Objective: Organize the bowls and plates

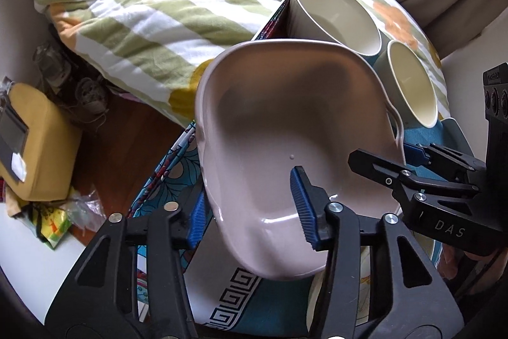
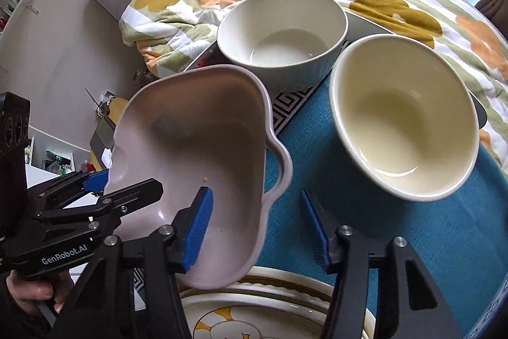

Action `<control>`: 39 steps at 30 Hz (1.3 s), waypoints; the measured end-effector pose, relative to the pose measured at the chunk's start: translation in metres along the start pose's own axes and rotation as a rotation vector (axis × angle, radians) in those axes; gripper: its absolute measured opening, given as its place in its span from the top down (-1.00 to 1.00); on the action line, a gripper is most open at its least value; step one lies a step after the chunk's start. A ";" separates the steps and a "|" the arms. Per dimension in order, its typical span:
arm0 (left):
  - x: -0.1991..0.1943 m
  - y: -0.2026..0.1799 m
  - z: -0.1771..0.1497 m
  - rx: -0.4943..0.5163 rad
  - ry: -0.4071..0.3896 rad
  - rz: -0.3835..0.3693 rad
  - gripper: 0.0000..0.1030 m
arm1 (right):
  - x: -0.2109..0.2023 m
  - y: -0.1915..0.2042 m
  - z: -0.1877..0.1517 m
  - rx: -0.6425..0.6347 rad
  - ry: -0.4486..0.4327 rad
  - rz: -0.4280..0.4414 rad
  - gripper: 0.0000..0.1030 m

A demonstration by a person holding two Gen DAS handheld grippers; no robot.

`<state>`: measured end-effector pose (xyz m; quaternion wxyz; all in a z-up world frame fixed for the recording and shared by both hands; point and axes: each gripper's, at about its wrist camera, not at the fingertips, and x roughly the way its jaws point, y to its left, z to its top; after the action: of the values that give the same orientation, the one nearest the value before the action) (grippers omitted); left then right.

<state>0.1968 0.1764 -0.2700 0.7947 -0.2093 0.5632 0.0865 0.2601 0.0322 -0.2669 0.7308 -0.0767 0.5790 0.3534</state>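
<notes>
Both the left gripper (image 1: pixel 250 208) and right gripper (image 2: pixel 257 227) straddle the pink handled dish's (image 1: pixel 285 129) rim beside two cream bowls (image 2: pixel 403 116), jaws part-closed, contact unclear

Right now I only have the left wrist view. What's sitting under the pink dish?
Observer: A patterned plate, cream with yellow markings. The low end of the tilted pink dish hangs over its rim.
Operator: How is the right claw placed on the dish?
Observer: The right claw straddles the wall by the dish's handle. One pad is inside the dish and the other is outside, over the blue cloth.
Operator: And my left claw, seen from that side?
Observer: The left claw bites the opposite rim, and a hand grips its handle at the lower left.
</notes>
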 end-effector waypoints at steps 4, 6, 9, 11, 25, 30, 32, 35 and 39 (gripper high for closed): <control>0.008 0.006 0.001 -0.006 0.014 0.010 0.53 | 0.010 -0.001 0.002 0.007 0.020 0.004 0.42; 0.010 0.007 0.001 0.007 0.019 0.016 0.73 | 0.012 0.001 0.000 0.000 0.023 -0.007 0.62; 0.008 0.010 0.001 0.013 0.008 0.020 0.75 | 0.011 0.001 -0.002 0.009 0.016 -0.022 0.73; 0.004 0.011 0.001 0.021 -0.003 0.017 0.75 | 0.009 0.001 -0.004 0.013 0.011 -0.020 0.73; -0.068 -0.027 -0.022 0.133 -0.116 0.028 0.75 | -0.055 0.016 -0.039 0.052 -0.108 -0.026 0.73; -0.098 -0.067 -0.042 0.213 -0.151 -0.012 0.75 | -0.102 0.006 -0.070 0.090 -0.168 -0.045 0.73; -0.106 -0.088 -0.054 0.249 -0.158 -0.032 0.75 | -0.123 0.001 -0.087 0.104 -0.193 -0.068 0.73; -0.116 -0.121 -0.076 0.295 -0.156 -0.070 0.75 | -0.153 -0.011 -0.119 0.150 -0.221 -0.106 0.73; -0.120 -0.165 -0.108 0.362 -0.142 -0.124 0.75 | -0.184 -0.029 -0.165 0.215 -0.251 -0.153 0.73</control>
<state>0.1230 -0.0063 -0.1495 0.8608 -0.0908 0.4982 -0.0506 0.1326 -0.1538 -0.1617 0.8262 0.0028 0.5099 0.2395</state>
